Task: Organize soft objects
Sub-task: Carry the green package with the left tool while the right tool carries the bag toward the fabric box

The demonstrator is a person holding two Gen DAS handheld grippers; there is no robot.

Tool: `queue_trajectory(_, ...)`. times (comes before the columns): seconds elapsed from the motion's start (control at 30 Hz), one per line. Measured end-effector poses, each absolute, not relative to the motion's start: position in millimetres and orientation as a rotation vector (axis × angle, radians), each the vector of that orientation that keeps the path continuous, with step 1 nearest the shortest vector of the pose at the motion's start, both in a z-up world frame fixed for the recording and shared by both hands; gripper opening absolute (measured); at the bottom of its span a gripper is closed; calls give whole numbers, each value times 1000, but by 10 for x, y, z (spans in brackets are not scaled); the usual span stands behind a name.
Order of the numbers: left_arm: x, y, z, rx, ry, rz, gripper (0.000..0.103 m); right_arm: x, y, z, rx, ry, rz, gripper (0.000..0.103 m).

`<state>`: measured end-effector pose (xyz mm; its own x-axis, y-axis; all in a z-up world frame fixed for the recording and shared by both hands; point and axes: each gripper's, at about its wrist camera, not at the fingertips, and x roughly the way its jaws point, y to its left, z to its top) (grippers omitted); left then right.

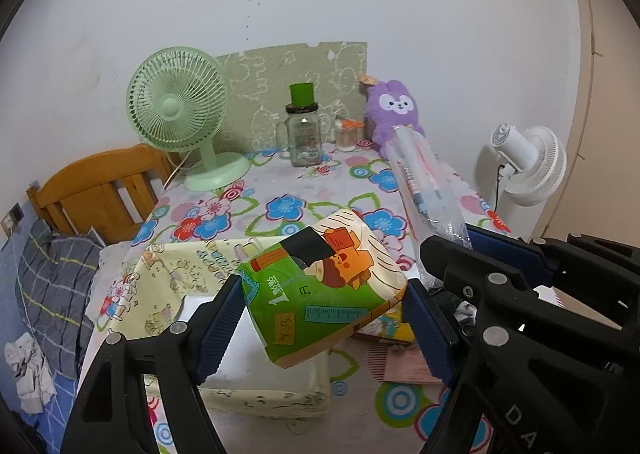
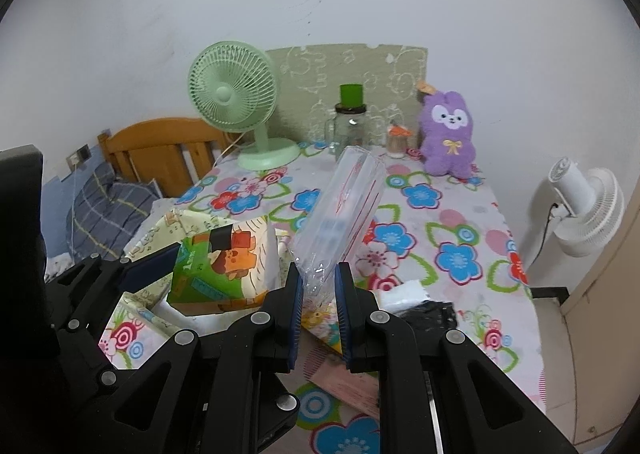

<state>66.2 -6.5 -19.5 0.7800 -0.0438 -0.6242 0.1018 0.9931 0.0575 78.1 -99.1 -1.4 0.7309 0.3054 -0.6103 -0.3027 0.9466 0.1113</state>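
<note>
Both hands full above the flowered counter [image 1: 304, 181].

Largest first: the green fan [image 1: 178, 101] stands at the back left, the purple plush [image 2: 450, 137] at the back right against the wall. My left fingers [image 1: 324, 318] stand wide, pads pressed on both sides of the green tissue pack [image 1: 320, 286], held off the counter. My right fingers [image 2: 319, 290] are nearly closed, pinching the bottom of a clear plastic bag [image 2: 344, 205] that tilts upward.

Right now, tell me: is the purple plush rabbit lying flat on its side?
No. The purple plush rabbit sits upright at the back of the floral table, facing the camera.
</note>
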Motion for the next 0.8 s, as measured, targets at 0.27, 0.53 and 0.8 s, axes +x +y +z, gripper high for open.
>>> queue_trajectory(0.27, 768, 170, -297, 86, 697, -48, 81, 933, -733, -105, -4, 692, 391, 18)
queue_trajectory(0.53, 824, 377, -386, 79, 715, -26, 81, 1030, -489, -175, -35, 709, 428, 18)
queue_trajectory(0.8, 854, 630, -488, 66, 741, 8, 81, 1077, -180, -250, -80, 732, 468, 18)
